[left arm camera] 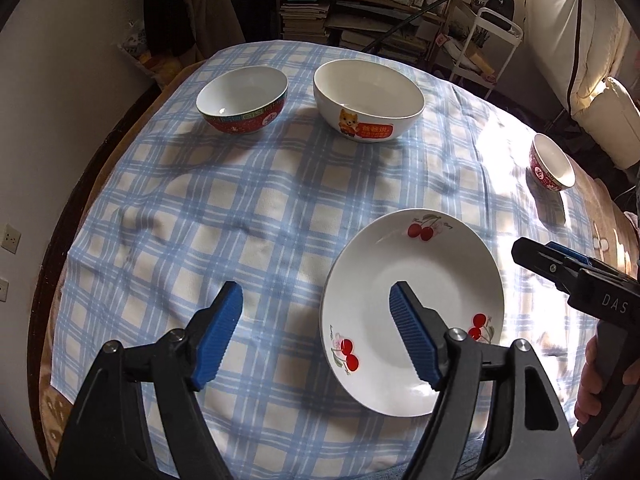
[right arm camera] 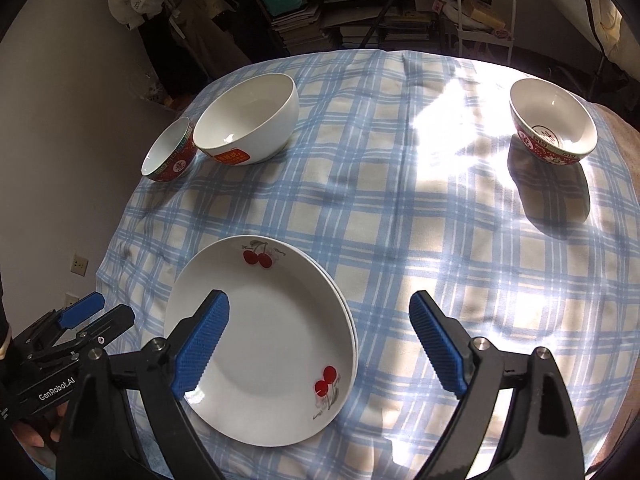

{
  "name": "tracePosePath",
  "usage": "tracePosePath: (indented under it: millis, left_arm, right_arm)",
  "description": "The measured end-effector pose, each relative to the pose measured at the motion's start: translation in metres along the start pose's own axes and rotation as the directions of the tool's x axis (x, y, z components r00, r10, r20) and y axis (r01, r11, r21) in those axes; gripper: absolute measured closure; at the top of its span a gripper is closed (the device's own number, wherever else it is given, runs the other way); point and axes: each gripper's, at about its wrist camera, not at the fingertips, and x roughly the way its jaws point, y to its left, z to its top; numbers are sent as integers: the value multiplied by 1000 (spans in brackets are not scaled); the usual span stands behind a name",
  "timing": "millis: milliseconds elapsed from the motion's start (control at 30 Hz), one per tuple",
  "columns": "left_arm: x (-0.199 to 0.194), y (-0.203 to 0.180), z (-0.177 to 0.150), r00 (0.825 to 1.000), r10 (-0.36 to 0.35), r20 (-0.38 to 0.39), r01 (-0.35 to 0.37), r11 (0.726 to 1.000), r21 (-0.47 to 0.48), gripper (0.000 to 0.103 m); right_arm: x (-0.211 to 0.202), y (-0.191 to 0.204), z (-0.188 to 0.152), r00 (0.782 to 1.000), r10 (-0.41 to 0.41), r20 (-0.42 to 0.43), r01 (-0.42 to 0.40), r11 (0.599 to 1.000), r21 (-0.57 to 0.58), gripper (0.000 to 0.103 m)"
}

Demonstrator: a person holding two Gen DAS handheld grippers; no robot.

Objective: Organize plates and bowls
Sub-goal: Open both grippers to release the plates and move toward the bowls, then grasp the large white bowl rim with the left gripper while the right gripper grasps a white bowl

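Note:
White cherry-printed plates (left arm camera: pixel 414 312) (right arm camera: pixel 264 336) lie stacked on the checked cloth near the front edge. My left gripper (left arm camera: pixel 316 296) hangs open above the stack's left rim, holding nothing. My right gripper (right arm camera: pixel 320 308) hangs open above the stack's right rim, also holding nothing. Far back stand a red-banded bowl (left arm camera: pixel 244 102) (right arm camera: pixel 170 152) and a large white bowl (left arm camera: pixel 368 100) (right arm camera: pixel 248 120) with a cartoon print. A small red patterned bowl (left arm camera: pixel 552 164) (right arm camera: pixel 554 122) stands alone at the right.
The round table (left arm camera: pixel 280 208) wears a blue checked cloth (right arm camera: pixel 400 220), sunlit on the right. Behind it are shelves of books (left arm camera: pixel 304 16) and a white cart (left arm camera: pixel 488 40). A wall (left arm camera: pixel 60 120) runs along the left. A hand (left arm camera: pixel 600 376) holds the other gripper's handle.

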Motion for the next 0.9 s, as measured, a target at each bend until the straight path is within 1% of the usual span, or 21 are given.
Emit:
tracePosePath:
  millis: [67,300,467,700,800,900]
  left_arm:
    - [-4,-1,9,1000,14,12,-15,1000,15,21]
    - [-10,-1,45,997,64,39,-66,997,51,18]
    - [-3,4,78,994,104,45,-106,992,62,17]
    - [22,9,130,992,120,24,-122,989,82,17]
    - [28,7,151,994,102,44,-106,989,102,17]
    - [36,5,170,996,74,47,-78,991,108,17]
  right_arm:
    - [-3,2,7,1000,-6,15,6,1000,-9,0]
    - [-4,6,44,999,-29,35,31,998,-46,0]
    - [2,2,76,998,-27,50,29,999,-40,0]
    - [27,4,126,999,-37,38,39,997,-59,0]
    - [39,8,145,998,-52,29,54,995,-82,0]
    - [49,9,161,999,-19,25,21,997,-77,0]
